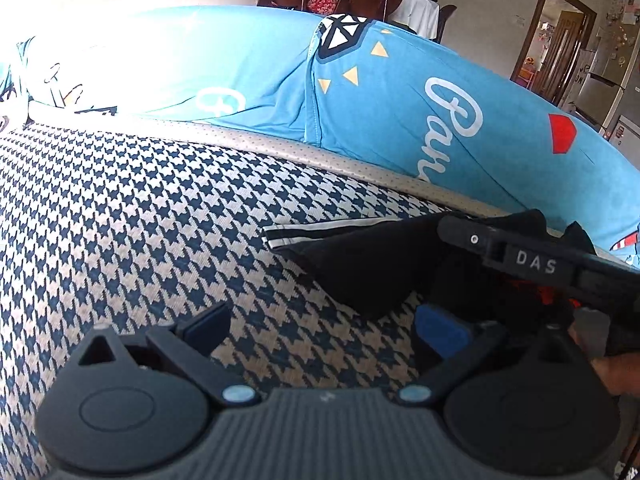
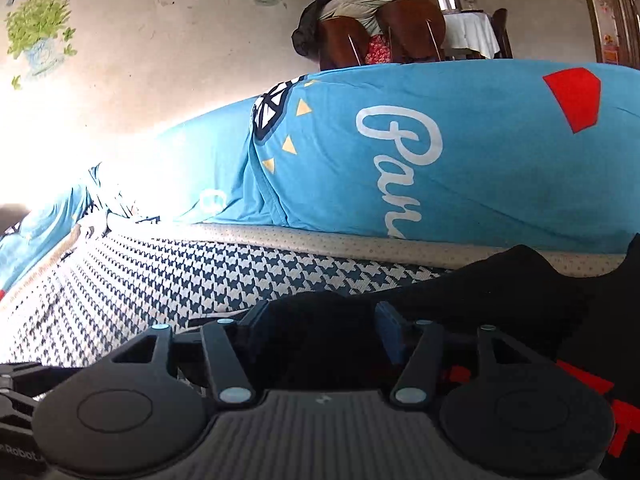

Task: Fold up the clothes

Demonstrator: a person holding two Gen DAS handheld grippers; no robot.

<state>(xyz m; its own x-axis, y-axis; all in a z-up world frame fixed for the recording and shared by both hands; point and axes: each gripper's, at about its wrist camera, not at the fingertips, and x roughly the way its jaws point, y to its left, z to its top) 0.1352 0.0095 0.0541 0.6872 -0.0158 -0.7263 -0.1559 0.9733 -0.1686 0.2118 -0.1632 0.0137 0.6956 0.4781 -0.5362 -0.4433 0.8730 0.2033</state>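
Hovering over a houndstooth seat (image 1: 120, 208), the left tool (image 1: 324, 326) has its jaws spread wide with only the patterned cover between them; its right blue pad (image 1: 440, 330) sits just beside the near corner of a black garment (image 1: 360, 264), and whether the two touch cannot be told; the left pad is over bare seat. From this tool the garment lies ahead and to the right, a white-striped edge (image 1: 304, 232) pointing left, and a bit of red-orange shows on it to the right, under the other tool's body. The right tool (image 1: 532, 264), marked DAS, reaches in from the right just above the garment, and fingers (image 1: 612, 372) of the holding hand show at the right edge. Beyond the seat runs a pale perforated strip (image 1: 280, 148), then a blue cushion (image 1: 400, 92) with white script and a red patch.

Seen along the right tool (image 2: 320, 336), its jaws stand partly apart with black cloth (image 2: 500, 292) bunched between and ahead of them; whether the pads (image 2: 390, 336) press on it cannot be told, since the dark cloth hides their faces. More black cloth with red marks (image 2: 600, 392) lies to this tool's right; the seat stretches off to its left, the cushion rises ahead, and brown chairs (image 2: 400, 28) stand behind that.
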